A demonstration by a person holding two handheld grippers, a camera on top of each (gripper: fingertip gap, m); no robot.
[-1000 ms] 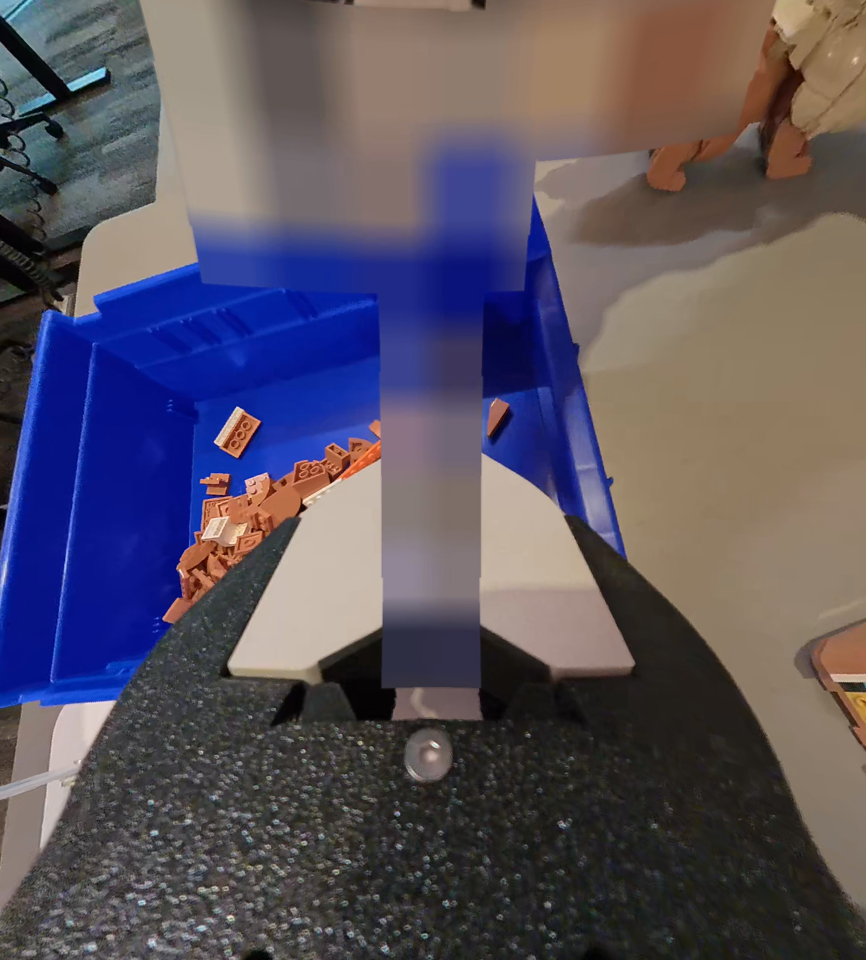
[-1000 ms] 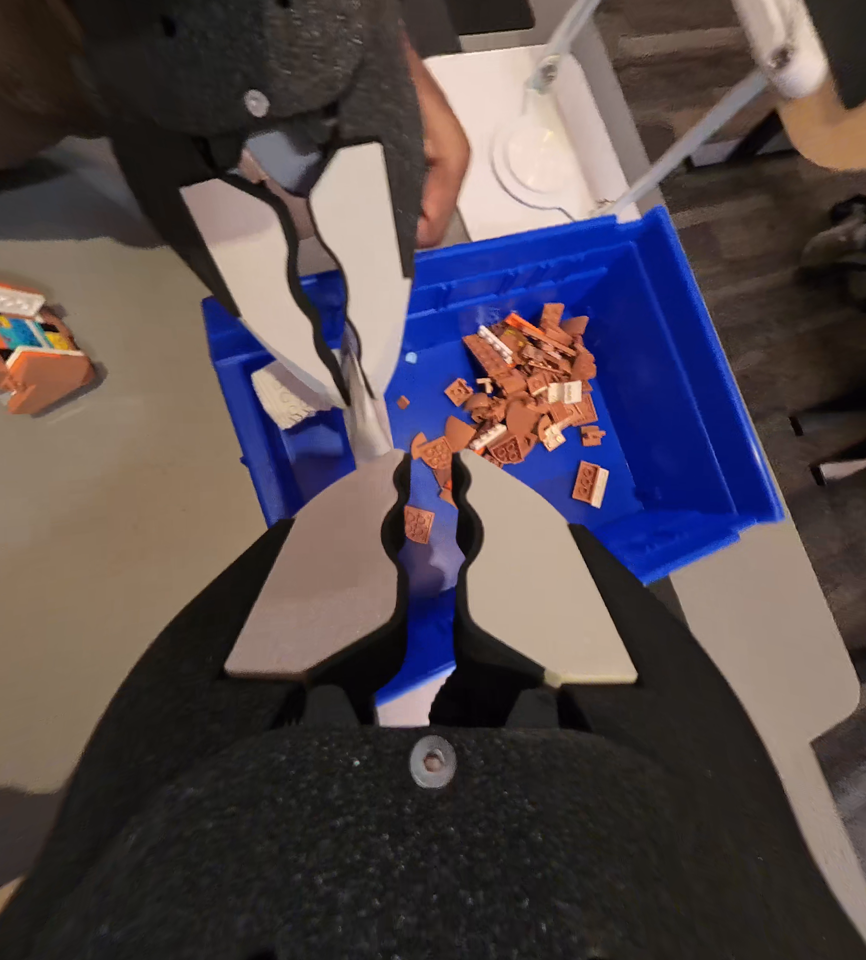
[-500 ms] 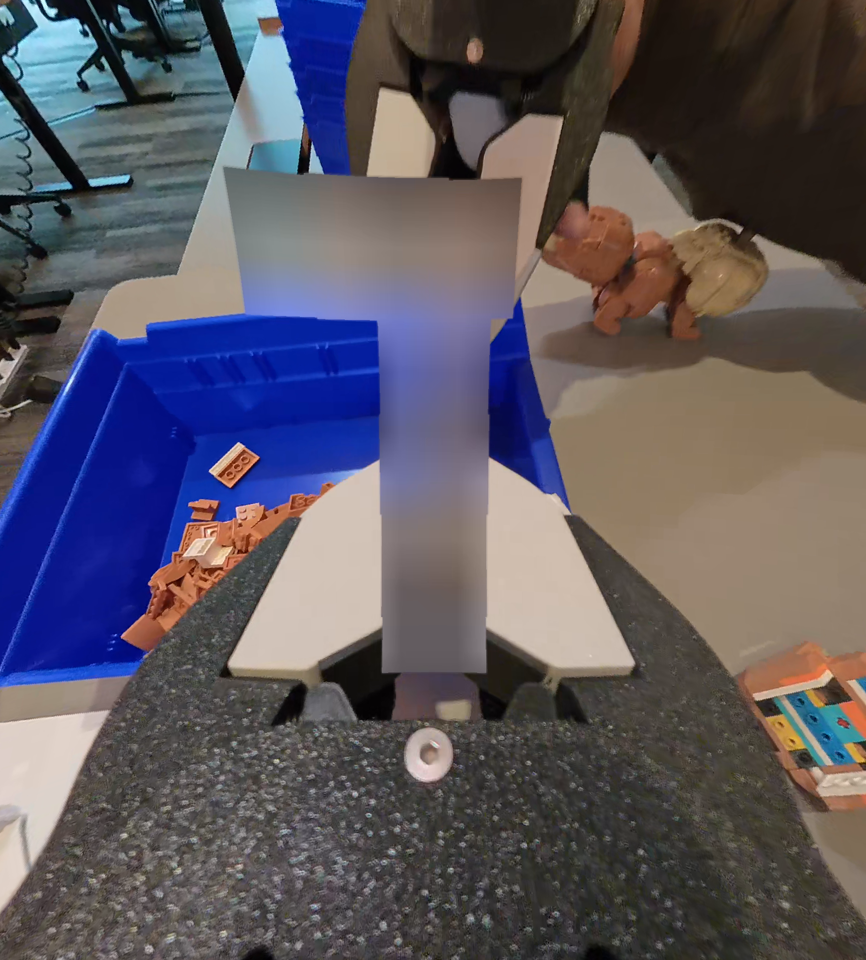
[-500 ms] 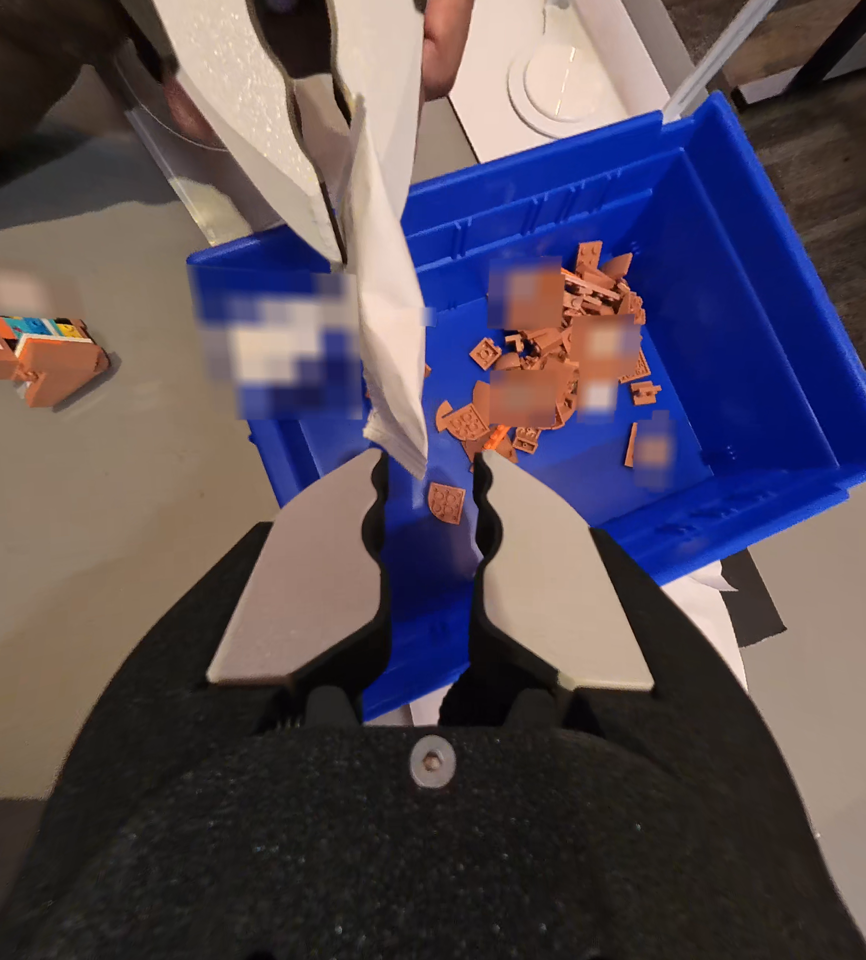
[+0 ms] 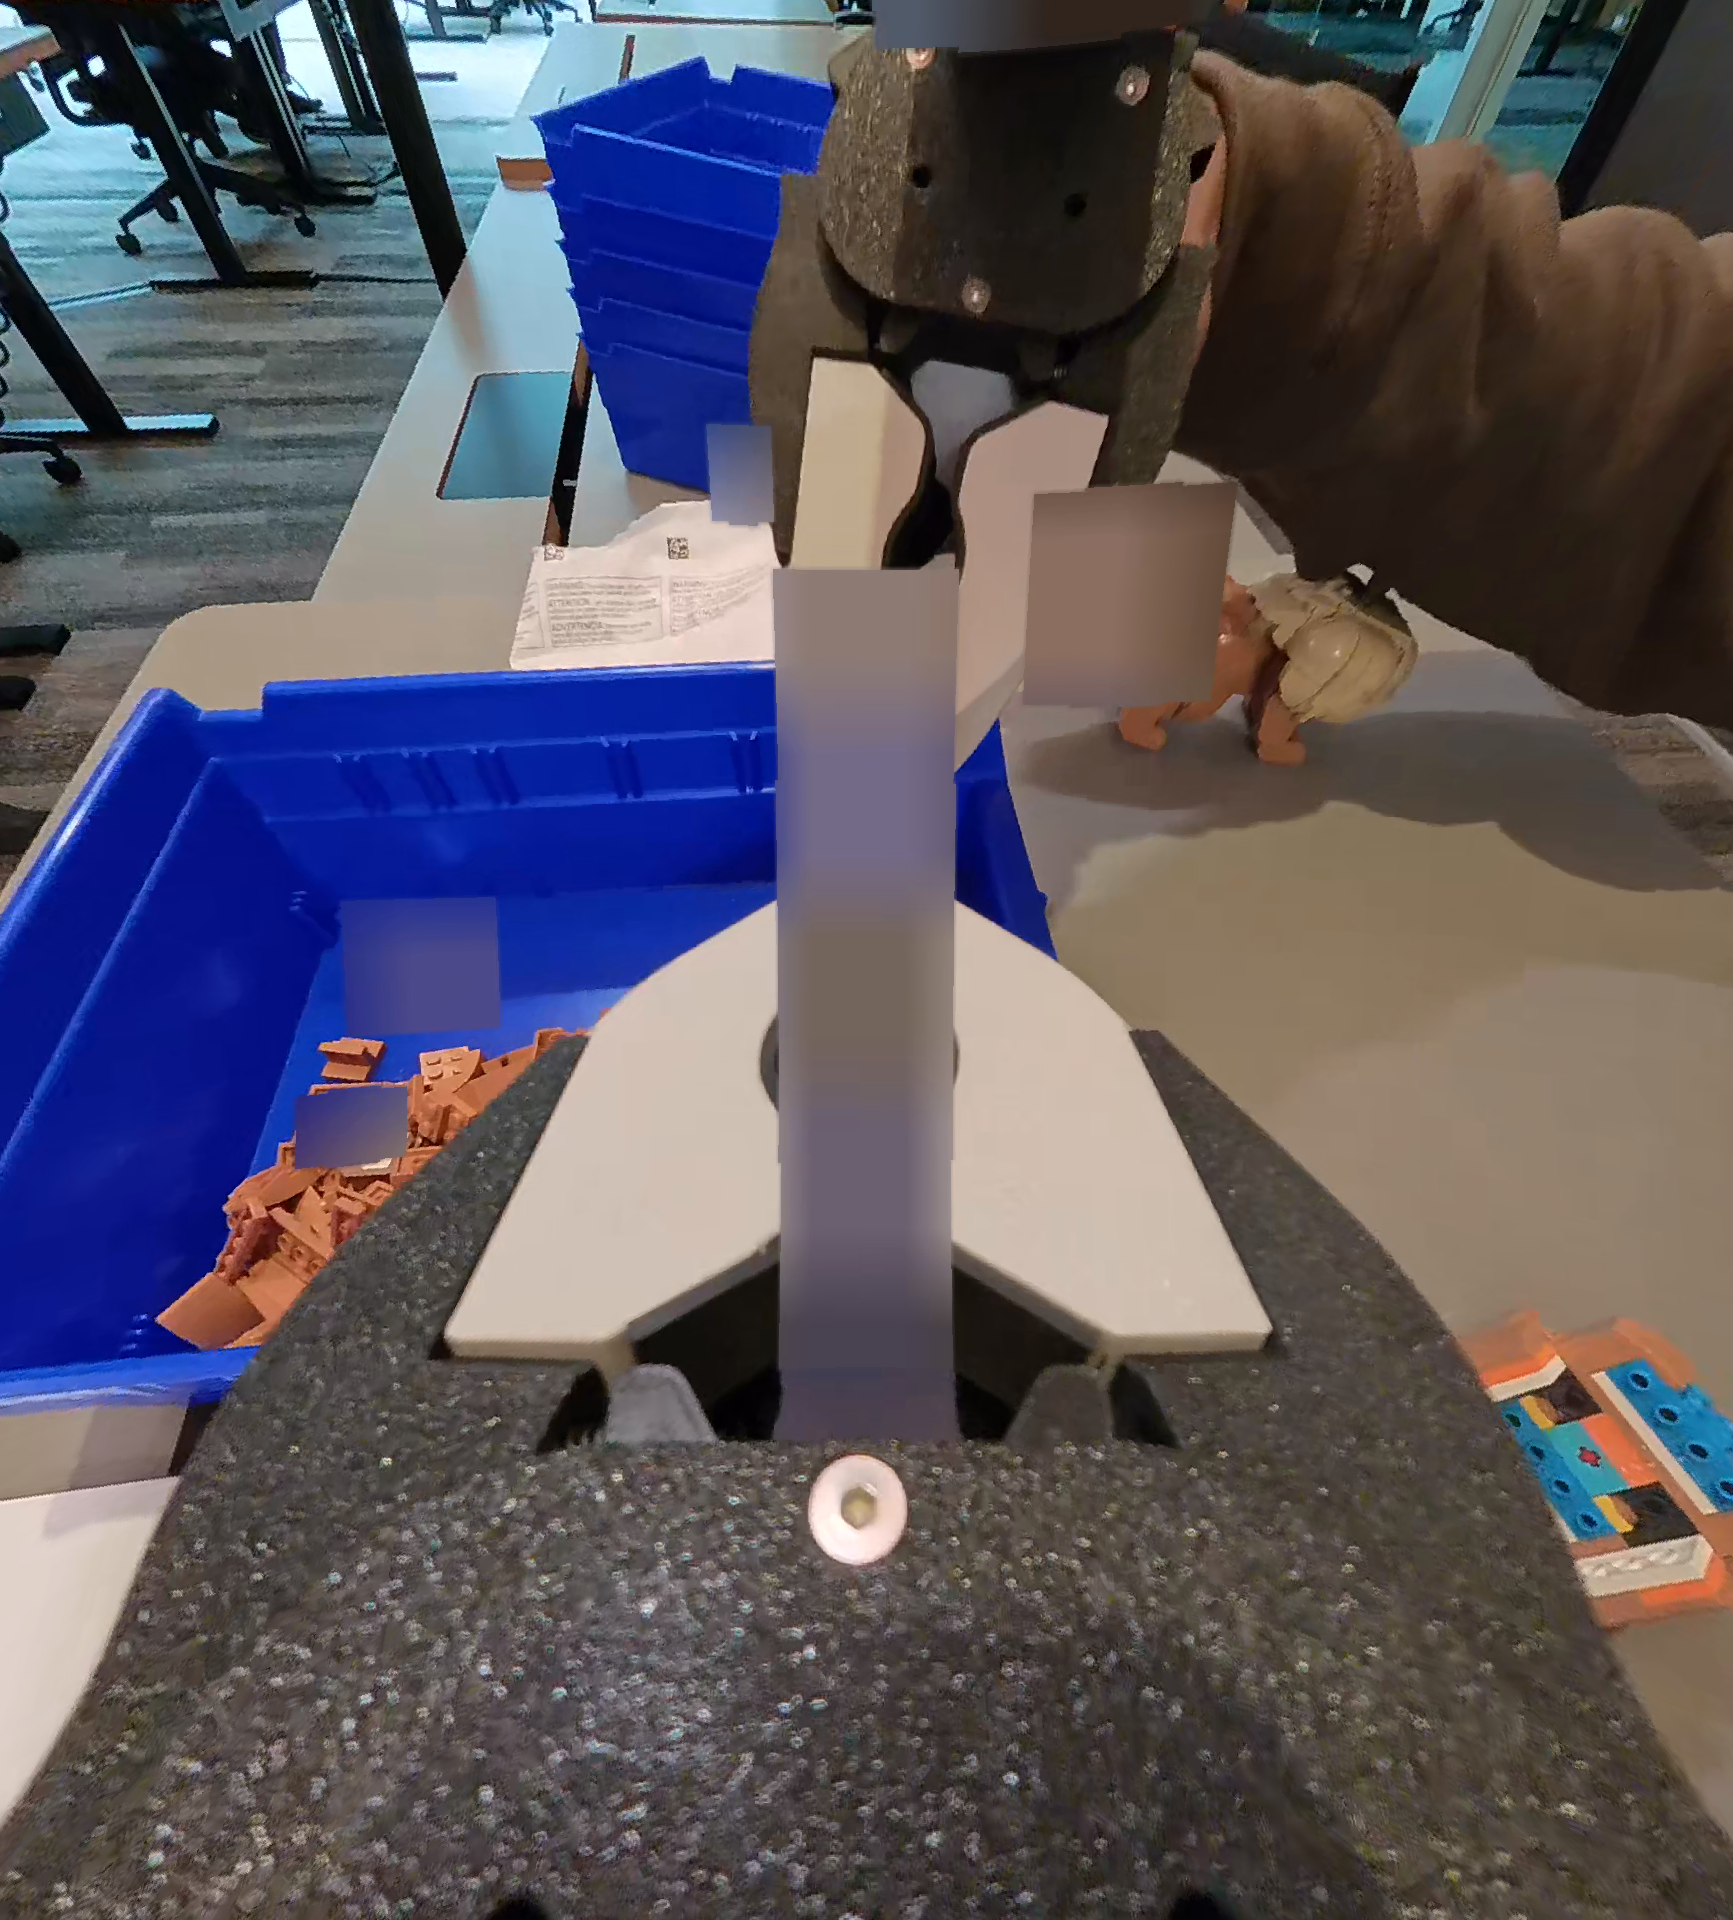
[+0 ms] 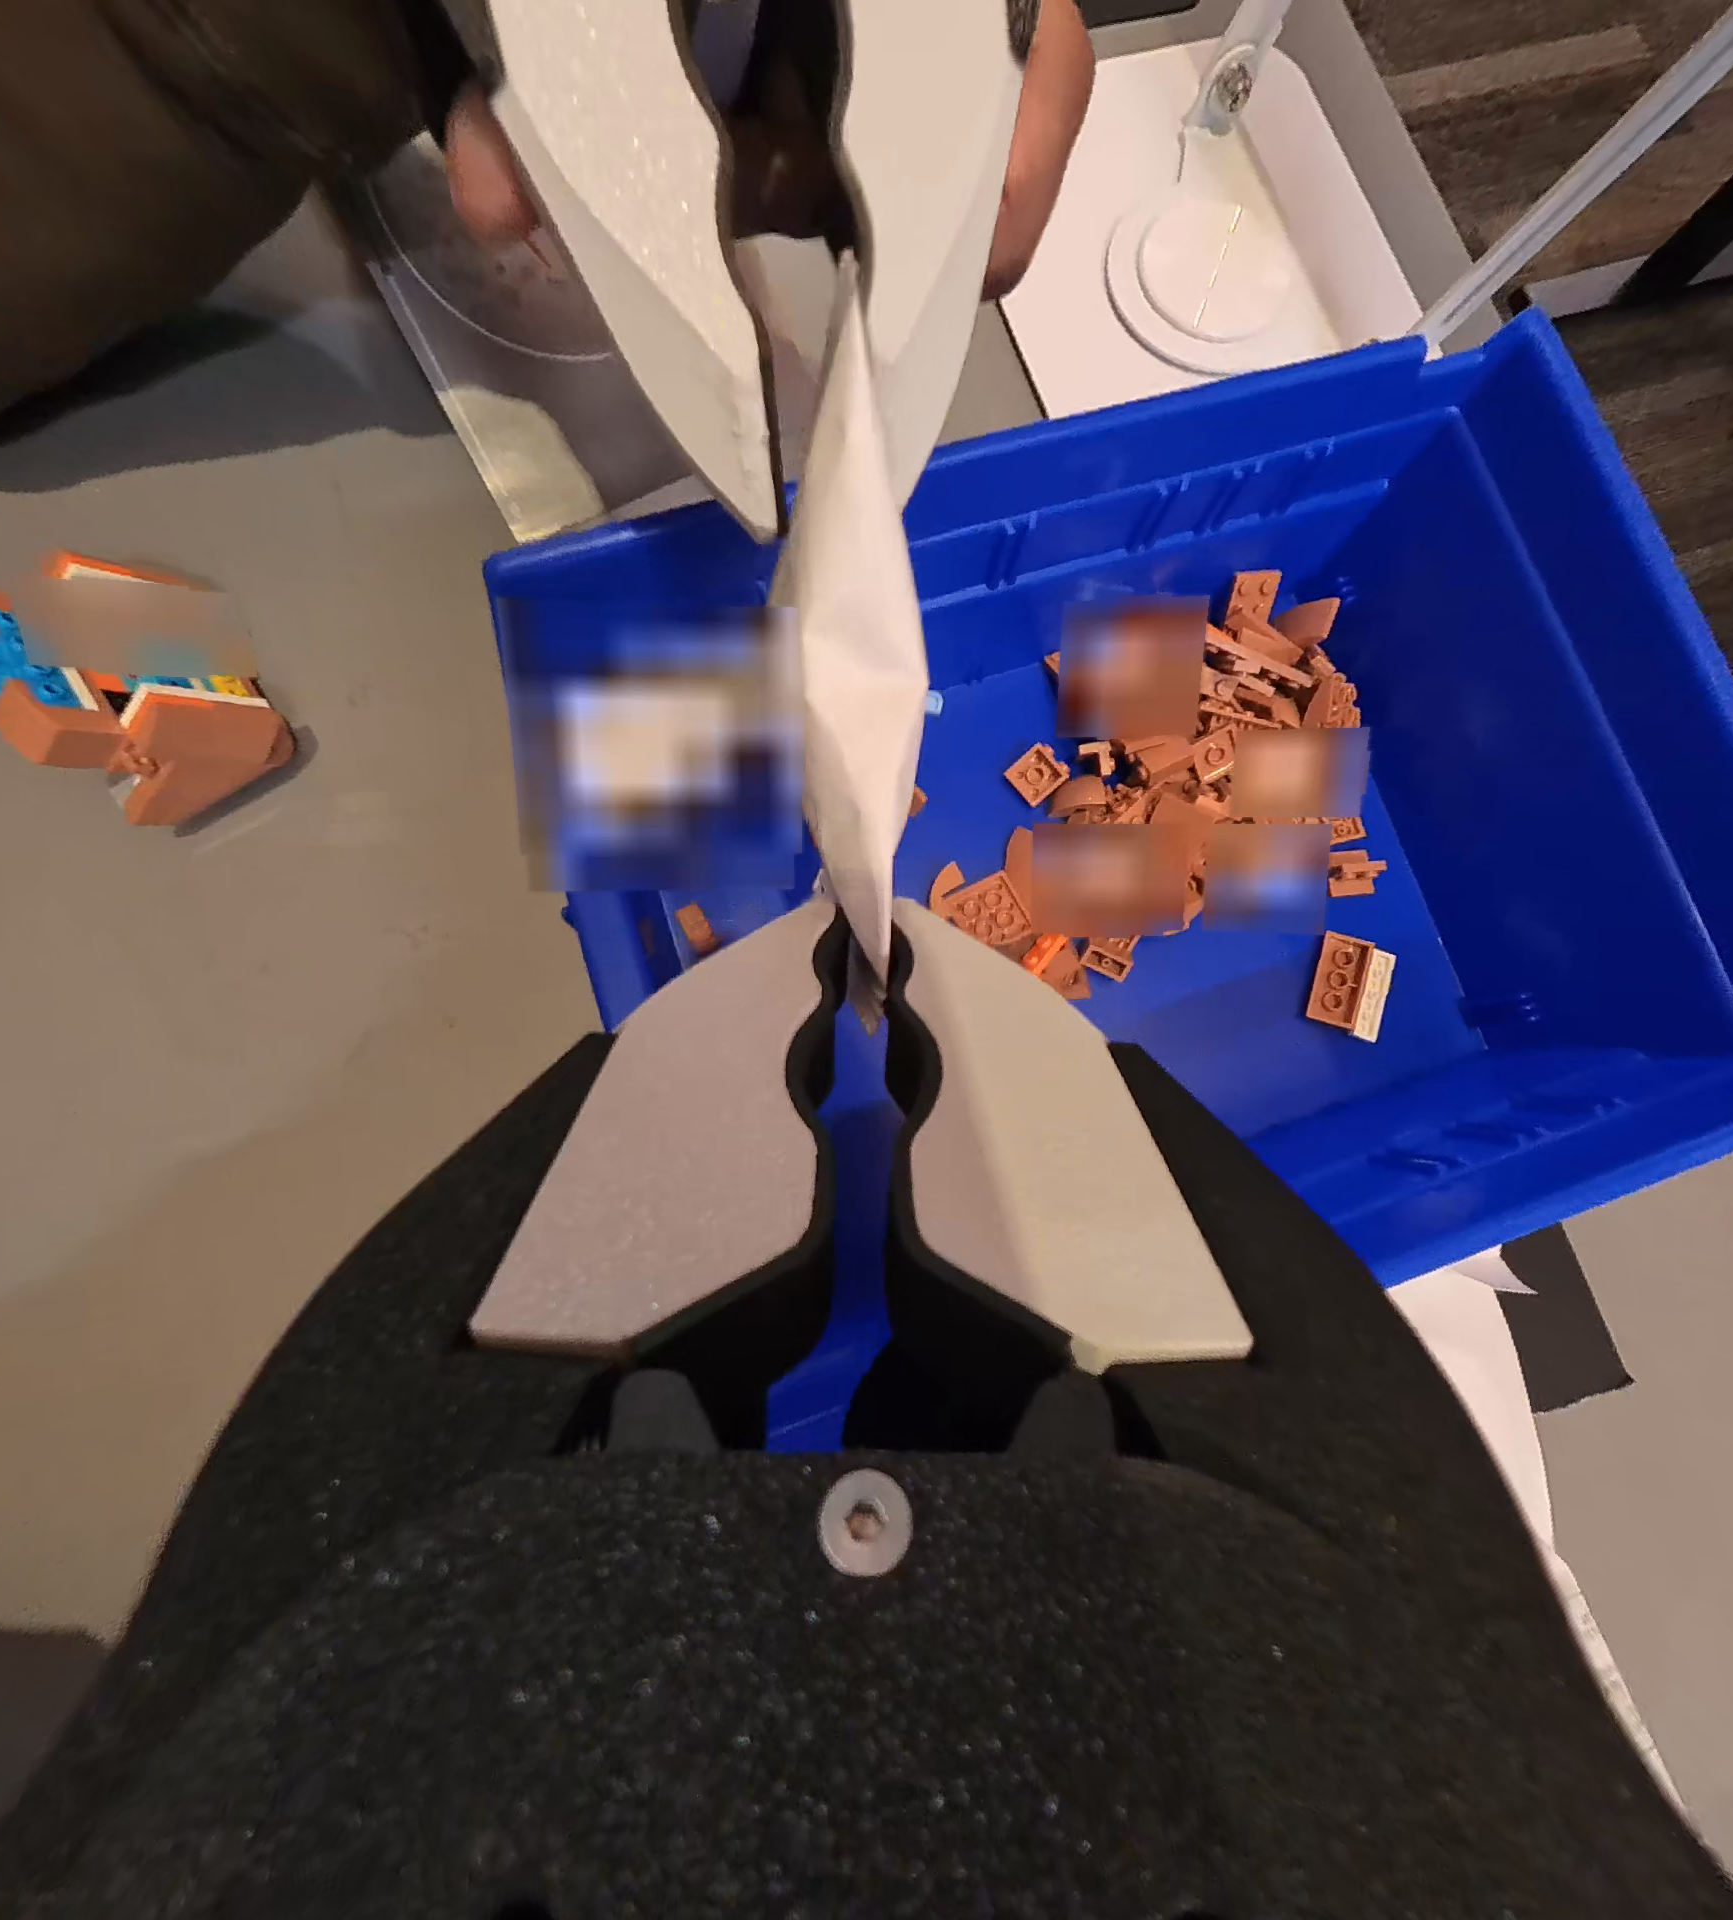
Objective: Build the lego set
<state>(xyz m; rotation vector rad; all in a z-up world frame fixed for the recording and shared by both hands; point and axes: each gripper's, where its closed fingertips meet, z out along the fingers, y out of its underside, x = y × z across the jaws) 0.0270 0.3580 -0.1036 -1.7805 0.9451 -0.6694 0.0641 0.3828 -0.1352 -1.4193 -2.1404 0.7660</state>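
Right wrist view: the right gripper pinches the lower end of one white paper bag between its grey fingertips, while the left gripper clamps the bag's upper end from above, so the crumpled bag hangs stretched between the two over one blue plastic bin. A loose heap of small reddish-brown studded bricks lies on the bin floor. On the smooth grey table sit two builds: a flat multicoloured assembly left of the bin, and, in the left wrist view, a brown-and-tan animal figure beyond it. A brown sleeve reaches in behind the right gripper.
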